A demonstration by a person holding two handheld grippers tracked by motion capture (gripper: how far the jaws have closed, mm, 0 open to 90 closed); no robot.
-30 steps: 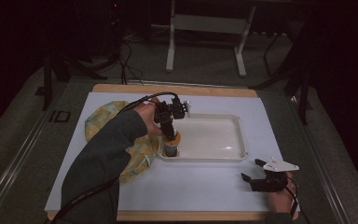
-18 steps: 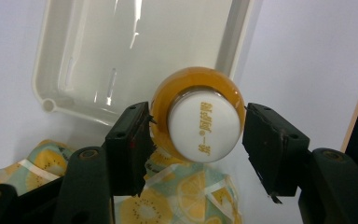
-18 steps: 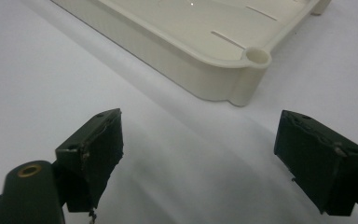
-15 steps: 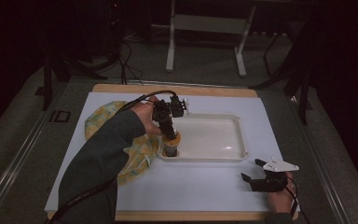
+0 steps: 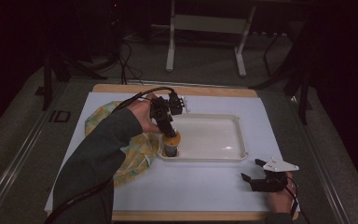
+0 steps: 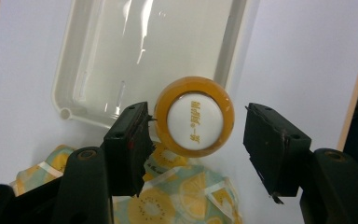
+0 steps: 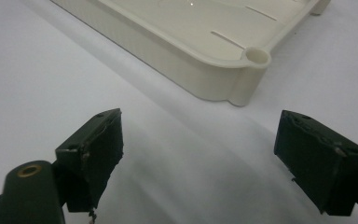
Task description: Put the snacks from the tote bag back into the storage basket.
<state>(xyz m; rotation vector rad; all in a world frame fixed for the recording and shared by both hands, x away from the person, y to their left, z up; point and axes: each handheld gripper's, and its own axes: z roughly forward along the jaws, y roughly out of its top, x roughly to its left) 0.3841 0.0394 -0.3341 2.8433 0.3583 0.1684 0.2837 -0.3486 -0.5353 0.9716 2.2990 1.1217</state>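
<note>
A: What are the left gripper's (image 6: 193,140) jaws doing?

B: They are standing apart around the orange bottle with the round white cap (image 6: 195,116), gripping nothing. It is standing in the shallow cream plastic tray's (image 5: 235,135) corner.

A: The right gripper (image 5: 261,177)?

B: It is lying spread on the white table sheet (image 5: 191,186). The placing is looking done; withdrawing is remaining.
</note>
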